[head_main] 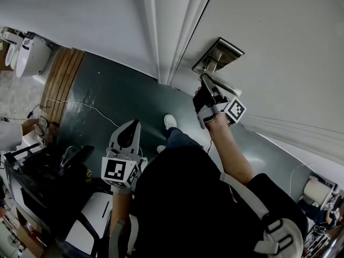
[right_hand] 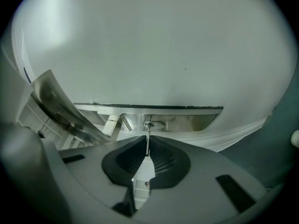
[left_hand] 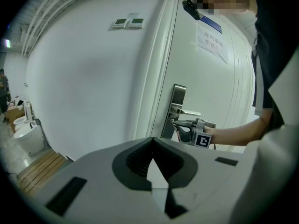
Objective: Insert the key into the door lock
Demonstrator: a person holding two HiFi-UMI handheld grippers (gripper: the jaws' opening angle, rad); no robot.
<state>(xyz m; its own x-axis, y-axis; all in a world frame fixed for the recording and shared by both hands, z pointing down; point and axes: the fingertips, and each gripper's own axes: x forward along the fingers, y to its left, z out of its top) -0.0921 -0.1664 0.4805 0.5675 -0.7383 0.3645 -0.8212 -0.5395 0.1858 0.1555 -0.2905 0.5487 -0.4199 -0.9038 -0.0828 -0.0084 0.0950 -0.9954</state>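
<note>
Smooth white door [head_main: 279, 47] over dark floor [head_main: 118, 90]. Thin metal key [right_hand: 147, 143] pinched between ribbed dark pads of right gripper [right_hand: 147, 154], tip meeting oval keyhole [right_hand: 154, 124] in brushed-steel lock plate [right_hand: 187, 118], beside flat lever handle [right_hand: 58, 106]. Left gripper [left_hand: 153, 148] pressed together, empty, well apart from the door.
</note>
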